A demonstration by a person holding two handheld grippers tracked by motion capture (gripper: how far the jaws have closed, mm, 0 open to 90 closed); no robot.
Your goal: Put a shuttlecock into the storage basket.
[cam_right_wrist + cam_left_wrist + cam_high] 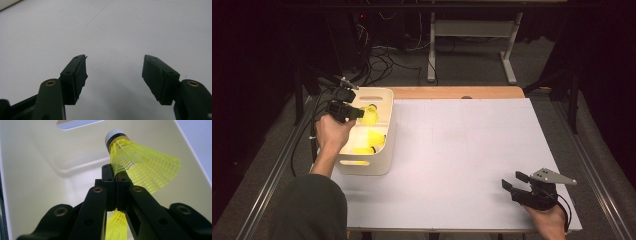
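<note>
The left gripper [116, 178] is clenched on the mesh skirt of a yellow plastic shuttlecock [140, 165] with a white cork tip, holding it inside the cream plastic bin [379, 165] at the table's left edge, above other yellow shuttlecocks [371, 141] lying there. The right gripper [115, 72] hangs released over the bare white tabletop [462, 150], well apart from the bin

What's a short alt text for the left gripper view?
The left tongs, jaws shut, pinch the mesh skirt of a yellow shuttlecock whose white cork tip with a black band points up and away. Behind it are the cream inner walls of a plastic bin with a handle slot at the top, and another piece of yellow mesh shows below the jaws.
</note>
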